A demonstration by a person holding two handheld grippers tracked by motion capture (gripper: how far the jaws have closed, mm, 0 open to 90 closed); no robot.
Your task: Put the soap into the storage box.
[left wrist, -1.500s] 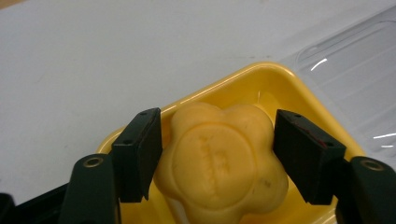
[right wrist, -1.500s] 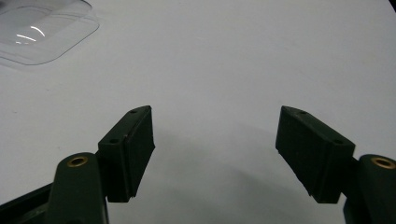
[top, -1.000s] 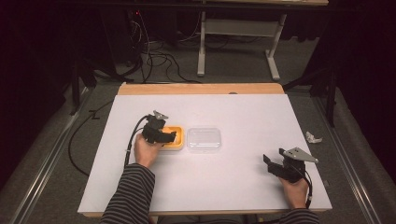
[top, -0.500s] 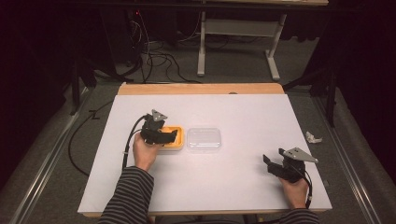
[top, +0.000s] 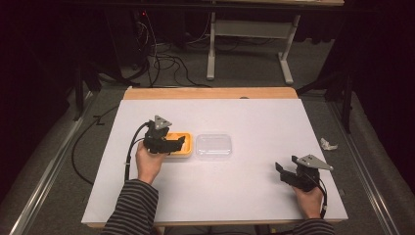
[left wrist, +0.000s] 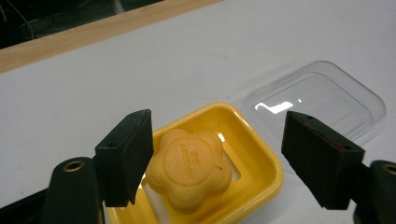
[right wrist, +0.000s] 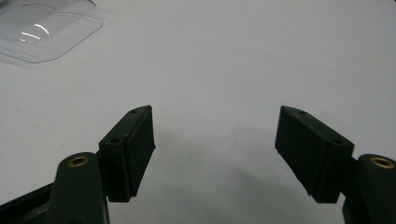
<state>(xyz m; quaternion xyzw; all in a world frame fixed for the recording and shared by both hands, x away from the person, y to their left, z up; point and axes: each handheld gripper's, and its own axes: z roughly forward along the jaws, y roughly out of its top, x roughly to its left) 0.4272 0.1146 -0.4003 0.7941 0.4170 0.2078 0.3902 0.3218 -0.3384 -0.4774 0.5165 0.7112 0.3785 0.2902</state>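
Note:
A yellow flower-shaped soap (left wrist: 189, 168) lies in a yellow soap dish (left wrist: 261, 158) on the white table, left of centre in the high view (top: 182, 151). My left gripper (top: 180, 142) hovers just over the dish. Its jaws have just been opening and now stand open (left wrist: 219, 133), one on each side above the soap, with neither pad touching it. A clear plastic lid (top: 214, 146) lies flat to the right of the dish, also seen in the left gripper view (left wrist: 322, 100). My right gripper (top: 280, 170) rests open near the front right, nothing between its jaws (right wrist: 215, 123).
The white table top (top: 244, 112) has a wooden strip along its far edge (top: 210, 93). A crumpled white scrap (top: 328, 144) lies off the right edge. Cables and table legs stand on the floor beyond. The lid's corner shows in the right gripper view (right wrist: 42, 28).
My left gripper has risen slightly over the dish, leaving the soap in it. The right hand has kept still.

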